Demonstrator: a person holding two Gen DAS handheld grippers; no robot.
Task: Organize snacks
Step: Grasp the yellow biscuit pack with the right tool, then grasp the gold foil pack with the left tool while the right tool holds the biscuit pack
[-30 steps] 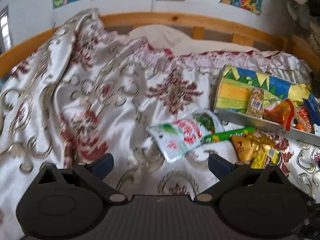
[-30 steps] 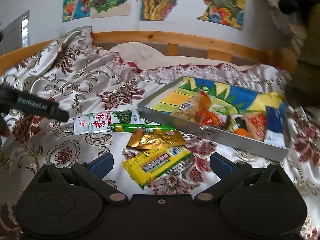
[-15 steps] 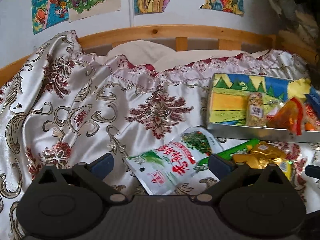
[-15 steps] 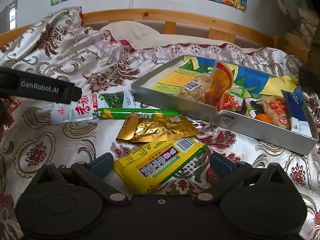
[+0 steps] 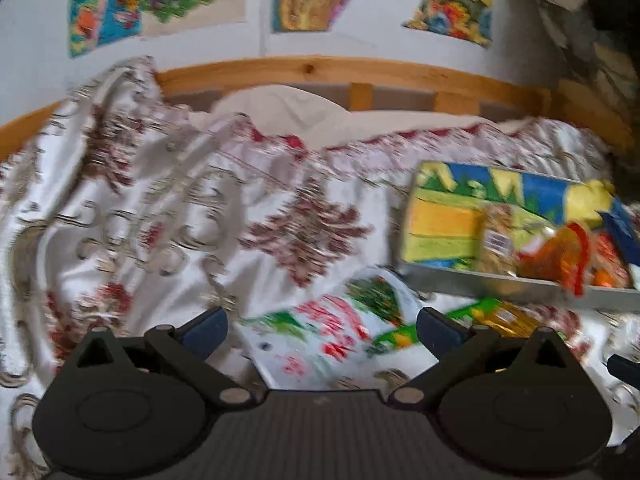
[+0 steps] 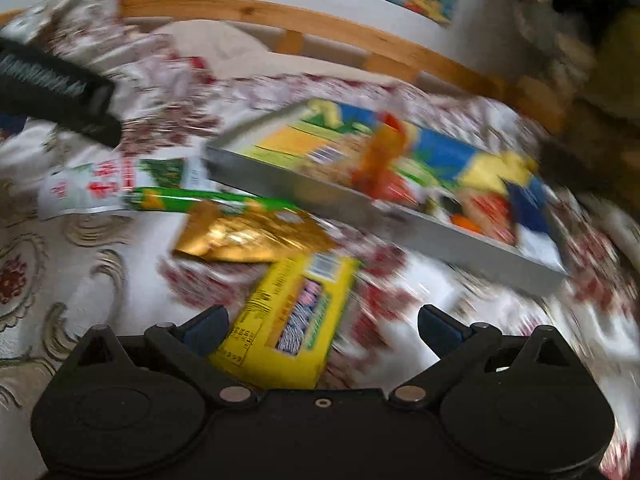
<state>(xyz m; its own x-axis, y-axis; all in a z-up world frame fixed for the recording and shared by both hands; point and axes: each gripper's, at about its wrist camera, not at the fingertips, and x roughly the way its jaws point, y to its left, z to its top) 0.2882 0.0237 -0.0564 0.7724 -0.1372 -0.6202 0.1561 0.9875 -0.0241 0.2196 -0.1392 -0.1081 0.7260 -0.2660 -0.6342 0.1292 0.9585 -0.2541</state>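
Here both tools, left point(image 5: 320, 326) and right point(image 6: 322, 326), gape over the floral bedspread point(image 5: 168, 216).

Yellow snack pack point(image 6: 294, 320) flat on bedspread; gold pouch point(image 6: 248, 236) beside it

Left gripper point(image 5: 320, 326) and right gripper point(image 6: 322, 326) both point forward with jaws spread wide, gripping nothing.
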